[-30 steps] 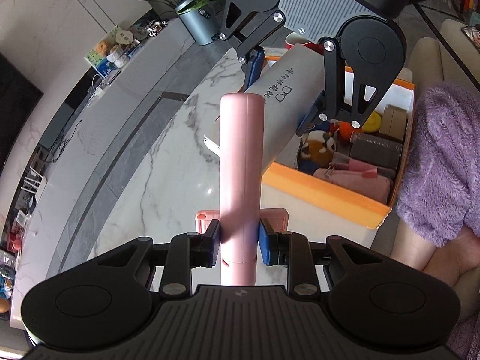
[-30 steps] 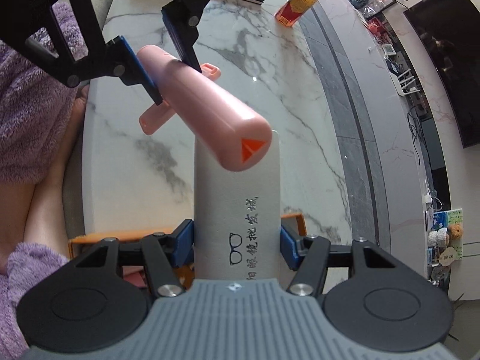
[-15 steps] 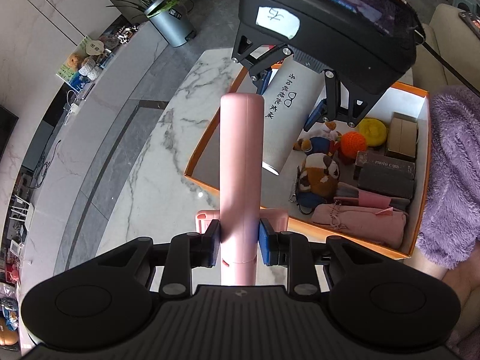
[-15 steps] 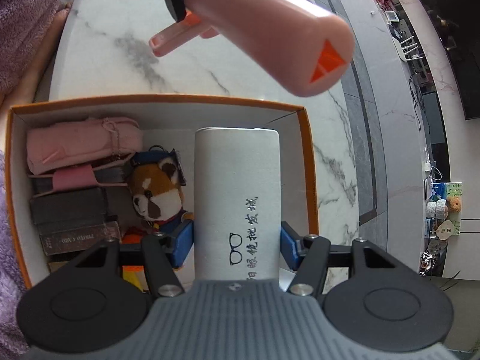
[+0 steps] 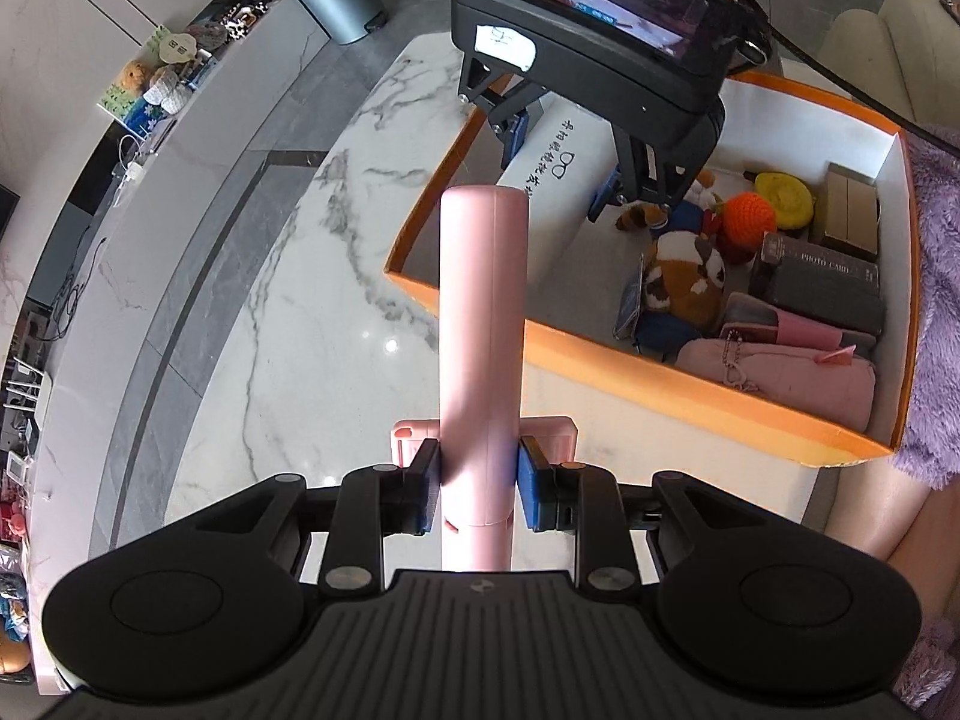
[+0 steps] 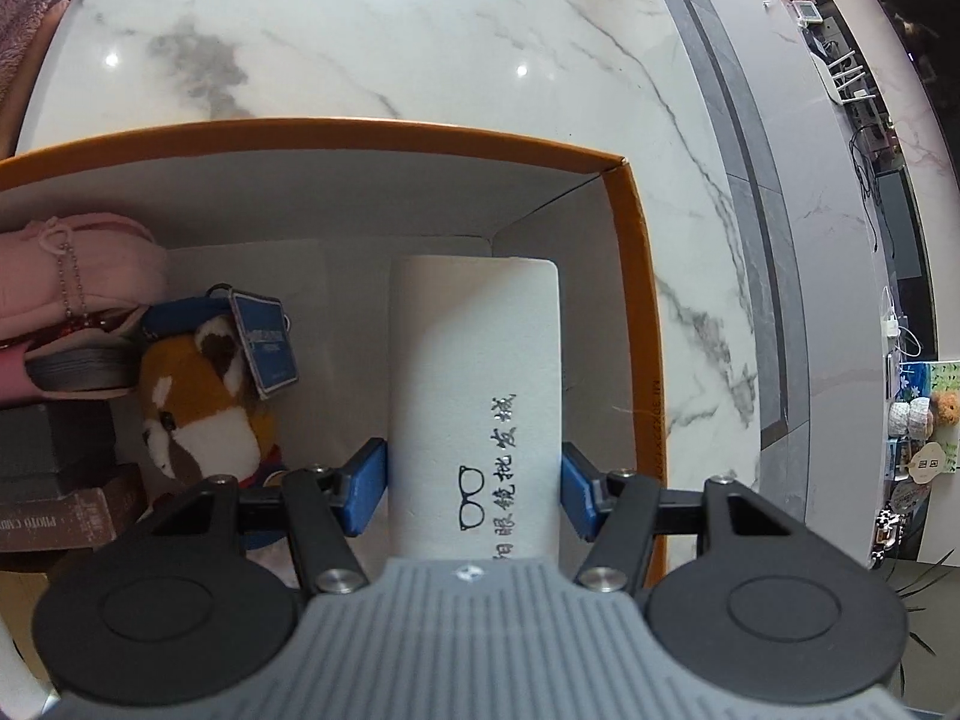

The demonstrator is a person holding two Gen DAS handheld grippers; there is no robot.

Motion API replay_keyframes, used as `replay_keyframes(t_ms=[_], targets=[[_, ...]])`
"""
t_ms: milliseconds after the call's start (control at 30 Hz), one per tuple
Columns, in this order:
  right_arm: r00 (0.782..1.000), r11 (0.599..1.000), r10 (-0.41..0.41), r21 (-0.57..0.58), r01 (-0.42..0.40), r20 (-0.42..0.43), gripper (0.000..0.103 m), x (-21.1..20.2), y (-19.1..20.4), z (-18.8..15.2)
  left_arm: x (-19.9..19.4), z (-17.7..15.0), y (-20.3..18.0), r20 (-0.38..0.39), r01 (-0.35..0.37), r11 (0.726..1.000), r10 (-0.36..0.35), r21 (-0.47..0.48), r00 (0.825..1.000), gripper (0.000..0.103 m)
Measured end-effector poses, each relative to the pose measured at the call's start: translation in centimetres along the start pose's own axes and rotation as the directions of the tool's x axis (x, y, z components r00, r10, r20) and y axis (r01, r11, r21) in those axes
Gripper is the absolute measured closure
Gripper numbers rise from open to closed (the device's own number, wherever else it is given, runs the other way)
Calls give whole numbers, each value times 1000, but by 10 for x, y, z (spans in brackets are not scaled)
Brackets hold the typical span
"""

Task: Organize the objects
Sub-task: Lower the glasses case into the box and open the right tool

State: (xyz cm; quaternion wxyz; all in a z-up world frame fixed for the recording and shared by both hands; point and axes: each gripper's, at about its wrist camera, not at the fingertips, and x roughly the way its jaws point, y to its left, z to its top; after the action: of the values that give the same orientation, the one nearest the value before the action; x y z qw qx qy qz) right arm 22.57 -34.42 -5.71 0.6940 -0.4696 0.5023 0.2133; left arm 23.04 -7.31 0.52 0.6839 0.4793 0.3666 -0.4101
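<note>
Risk: my right gripper [image 6: 474, 495], clamping the white case [image 6: 474, 396], may snag the plush toy [image 6: 198, 408] if lowered crooked into the orange box [image 6: 630, 276].

My white glasses case [image 6: 474, 396], a rounded oblong printed with black characters and a spectacles icon, tilts down into the bare right end of the orange box [image 6: 636, 312], white inside. My pink tube [image 5: 483, 324], long and smooth with a flat cross-piece near its base, points over the box's near rim above the marble table [image 5: 288, 324].
</note>
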Motion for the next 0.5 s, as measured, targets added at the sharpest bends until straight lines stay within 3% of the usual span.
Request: replay_keyframes(t_ms=[500], targets=[[998,999,29,-30,-31,-62,41,37,-5,16,33,-28,6,-39,54,998,-55,-22,998,72]])
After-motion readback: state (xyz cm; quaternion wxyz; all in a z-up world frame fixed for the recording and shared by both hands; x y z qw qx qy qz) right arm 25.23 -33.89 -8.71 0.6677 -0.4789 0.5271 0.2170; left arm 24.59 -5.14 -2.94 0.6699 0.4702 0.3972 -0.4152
